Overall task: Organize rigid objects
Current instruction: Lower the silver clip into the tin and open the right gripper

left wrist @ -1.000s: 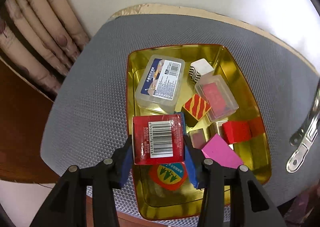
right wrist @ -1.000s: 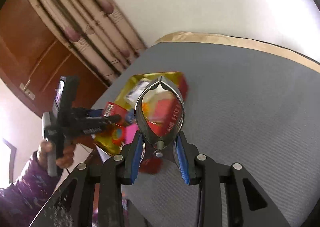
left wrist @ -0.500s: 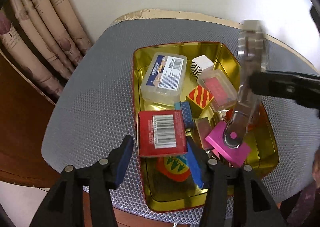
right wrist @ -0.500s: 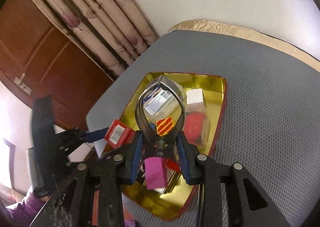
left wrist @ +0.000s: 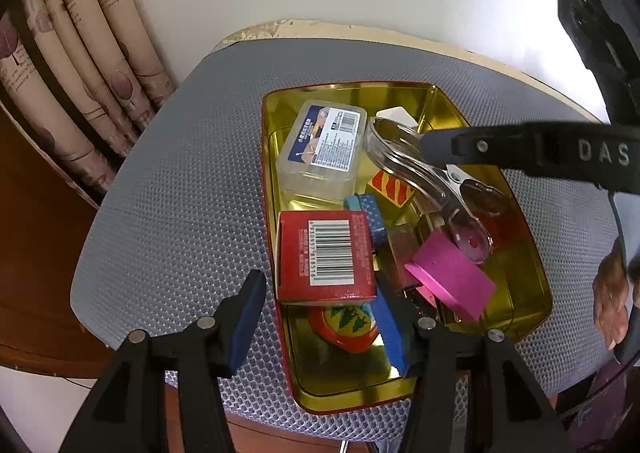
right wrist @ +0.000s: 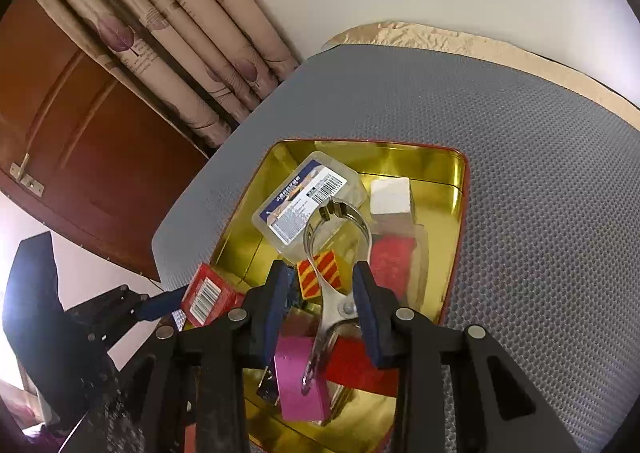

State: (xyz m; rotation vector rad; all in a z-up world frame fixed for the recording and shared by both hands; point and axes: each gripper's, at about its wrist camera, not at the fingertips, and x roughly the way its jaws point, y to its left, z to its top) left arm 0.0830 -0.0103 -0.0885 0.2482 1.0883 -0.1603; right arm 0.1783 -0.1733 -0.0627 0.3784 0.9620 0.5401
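Observation:
A gold tin tray (left wrist: 532, 293) (right wrist: 456, 253) on a grey mesh seat holds several small boxes and blocks. A red barcode box (left wrist: 326, 255) (right wrist: 206, 299) rests on the tray's left rim, just ahead of my open, empty left gripper (left wrist: 316, 317). My right gripper (right wrist: 322, 289) has opened; the metal clamp tool (right wrist: 334, 265) lies between its fingers, resting on the tray contents over the pink block (left wrist: 452, 281) (right wrist: 302, 381) and reaching to the clear plastic case (left wrist: 324, 145) (right wrist: 304, 199). The clamp also shows in the left wrist view (left wrist: 432, 189).
In the tray: a red-and-yellow striped block (left wrist: 392, 187), a white block (right wrist: 390, 193), a blue block (left wrist: 370, 217), a round red tin (left wrist: 346, 325), a red case (right wrist: 390, 263). The grey mesh seat (left wrist: 180, 193) surrounds the tray. Curtains (left wrist: 80, 53) and wooden door (right wrist: 60, 113) at left.
My left gripper let go of the red box and pulled back. My right gripper carried the clamp over the tray, lowered it onto the contents and opened.

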